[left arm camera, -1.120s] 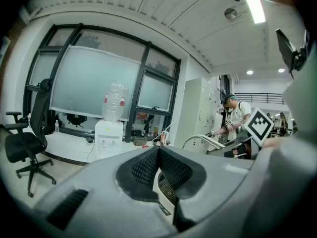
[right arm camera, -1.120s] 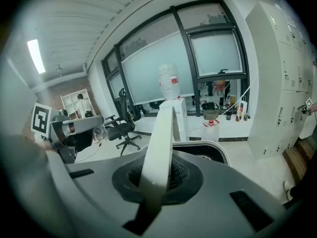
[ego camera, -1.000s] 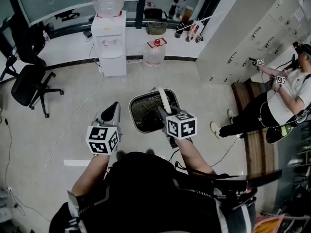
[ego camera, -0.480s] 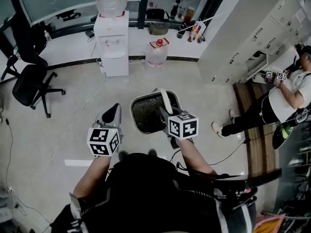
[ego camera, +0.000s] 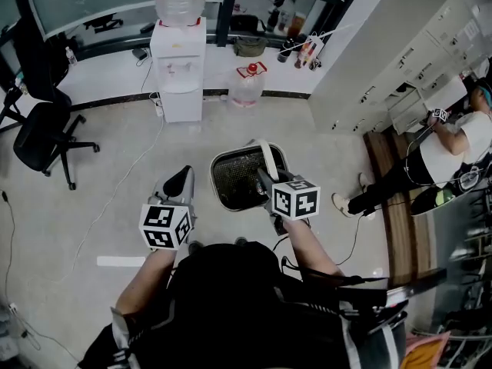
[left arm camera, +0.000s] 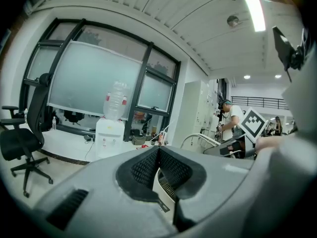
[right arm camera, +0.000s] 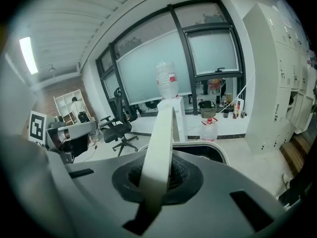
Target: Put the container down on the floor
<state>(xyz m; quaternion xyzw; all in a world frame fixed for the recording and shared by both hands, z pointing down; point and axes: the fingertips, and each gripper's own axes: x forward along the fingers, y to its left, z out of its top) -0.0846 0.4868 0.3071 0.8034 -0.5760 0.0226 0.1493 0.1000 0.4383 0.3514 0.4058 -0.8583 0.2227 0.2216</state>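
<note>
Slightly rightward and lower in the head view is where the white-rimmed oval container with dark mesh lining (ego camera: 216,177) and the right tongs (ego camera: 265,180) now sit, compared with a second ago. The seated person in a white top (ego camera: 453,148) has slid further toward the right edge.

The container is at the centre of the frame, over the pale speckled floor (ego camera: 100,206), just ahead of the holder's dark shoes (ego camera: 192,245). Whether its base touches the floor cannot be told. Its flat white arched handle (ego camera: 267,154) stands up at its right side, and the right tongs are clamped on that handle. In the right gripper view the strap (right arm camera: 161,148) runs straight up between the dark pads, pinched tight.

The left tongs (ego camera: 181,180) are at centre left, beside the container and apart from it. In the left gripper view (left arm camera: 157,155) their ribbed pads meet with nothing between them.

At upper centre a white water dispenser with a clear bottle on top (ego camera: 178,68) stands against the wall, with a clear water jug with a red cap (ego camera: 247,83) just to its right. A black office chair (ego camera: 42,133) stands at the left edge.
</note>
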